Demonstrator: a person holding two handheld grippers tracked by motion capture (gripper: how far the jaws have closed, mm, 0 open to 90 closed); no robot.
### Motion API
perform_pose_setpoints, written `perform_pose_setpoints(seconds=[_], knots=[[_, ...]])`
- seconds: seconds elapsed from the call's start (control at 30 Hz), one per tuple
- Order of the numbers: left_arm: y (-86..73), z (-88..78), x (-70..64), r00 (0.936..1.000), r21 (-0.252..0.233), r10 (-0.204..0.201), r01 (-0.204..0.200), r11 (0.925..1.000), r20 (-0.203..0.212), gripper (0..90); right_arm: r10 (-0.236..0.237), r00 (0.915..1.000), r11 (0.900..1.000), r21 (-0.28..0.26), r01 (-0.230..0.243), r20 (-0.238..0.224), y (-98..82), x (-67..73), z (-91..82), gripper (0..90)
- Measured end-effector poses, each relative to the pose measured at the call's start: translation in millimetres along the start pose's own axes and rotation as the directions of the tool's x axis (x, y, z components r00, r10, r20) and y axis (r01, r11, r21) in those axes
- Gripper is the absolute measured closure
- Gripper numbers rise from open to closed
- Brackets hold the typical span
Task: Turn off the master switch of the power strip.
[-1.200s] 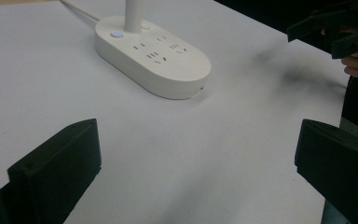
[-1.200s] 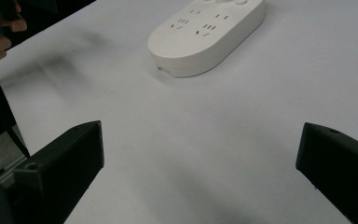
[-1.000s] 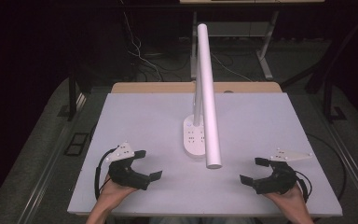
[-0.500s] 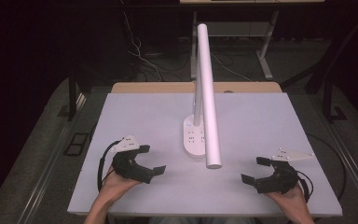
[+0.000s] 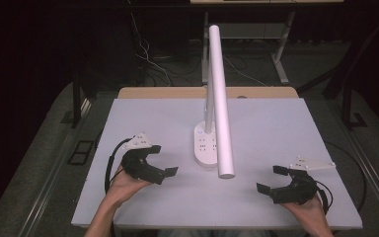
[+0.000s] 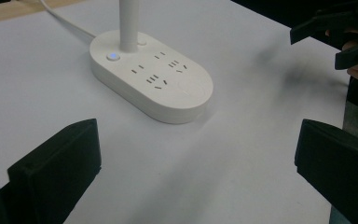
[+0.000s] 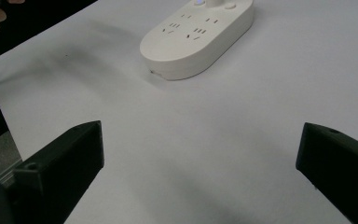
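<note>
1. the biggest change is on the person's left: over the last second the left gripper has slid forward and inward across the white table, toward the lamp's base. its tongs are wide apart with nothing between them.
2. in the left gripper view that oval base, with its socket holes and a small lit button, now sits just ahead of the open jaws, near but not touching. judged from this, the left side is lining up to steady or grip the base, or to reach the button.
3. the right gripper has barely shifted; it rests near the table's front right, tongs equally spread and empty, well apart from the base.
4. the desk lamp itself has not moved: base near the table's middle, thin stem upright, long white light bar reaching out over the table toward the person.
5. so the work is only at the approach stage; no contact with the lamp yet.
</note>
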State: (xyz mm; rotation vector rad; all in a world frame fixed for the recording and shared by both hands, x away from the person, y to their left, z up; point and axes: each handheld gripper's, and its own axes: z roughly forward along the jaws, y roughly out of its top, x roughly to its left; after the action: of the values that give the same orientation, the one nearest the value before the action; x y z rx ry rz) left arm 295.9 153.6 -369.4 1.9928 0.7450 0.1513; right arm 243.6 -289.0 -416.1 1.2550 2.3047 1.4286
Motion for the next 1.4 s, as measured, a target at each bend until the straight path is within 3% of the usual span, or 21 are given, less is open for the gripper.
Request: perform_pose_setpoints(seconds=[1.4], knots=[[56.9,29.4,29.9,0.9994,0.061,0.034,-0.034,0.9976,-0.008,0.0,0.012,0.9999,1.000,0.007,-0.012,0.002,-1.7,-3.4,-2.3,0.1]])
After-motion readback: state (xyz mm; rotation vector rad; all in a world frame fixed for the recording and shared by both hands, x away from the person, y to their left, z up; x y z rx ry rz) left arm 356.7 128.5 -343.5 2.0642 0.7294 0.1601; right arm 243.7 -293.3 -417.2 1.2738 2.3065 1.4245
